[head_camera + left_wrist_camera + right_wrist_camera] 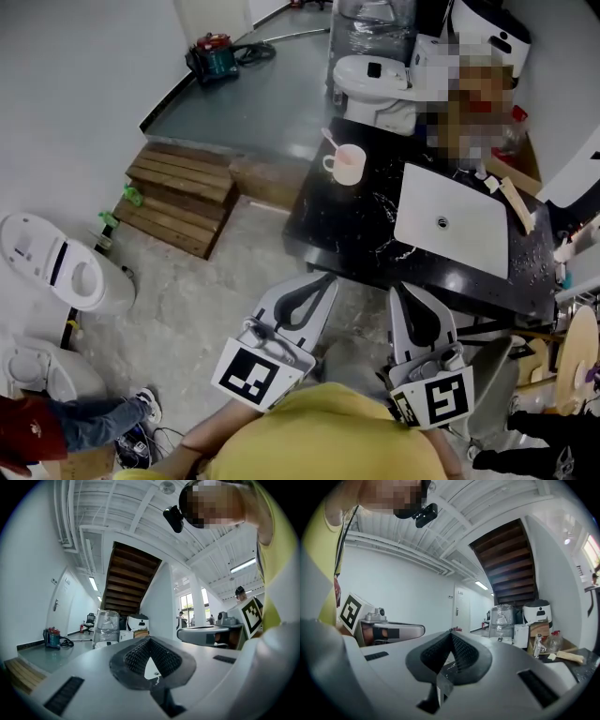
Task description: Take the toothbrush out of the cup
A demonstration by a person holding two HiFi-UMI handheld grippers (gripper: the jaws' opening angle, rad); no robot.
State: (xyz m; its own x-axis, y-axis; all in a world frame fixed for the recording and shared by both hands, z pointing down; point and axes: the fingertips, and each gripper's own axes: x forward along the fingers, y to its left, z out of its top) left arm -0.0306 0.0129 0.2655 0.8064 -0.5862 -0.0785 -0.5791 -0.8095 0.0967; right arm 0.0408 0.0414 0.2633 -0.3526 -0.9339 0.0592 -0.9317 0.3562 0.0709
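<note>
The toothbrush (329, 138) sits in the pink cup (350, 166) at the bench (361, 234) corner, not taken yet; left tool (149, 661) and right tool (449, 659) are closed tight, empty

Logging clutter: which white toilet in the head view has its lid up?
The toilet on the floor at far left, by the wooden steps: its seat ring shows. The toilet behind the table has its lid shut.

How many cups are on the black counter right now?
1. A pink cup stands near the far left corner of the counter, left of the white basin, with the toothbrush in it. Clutter at the right end might hide another.
</note>
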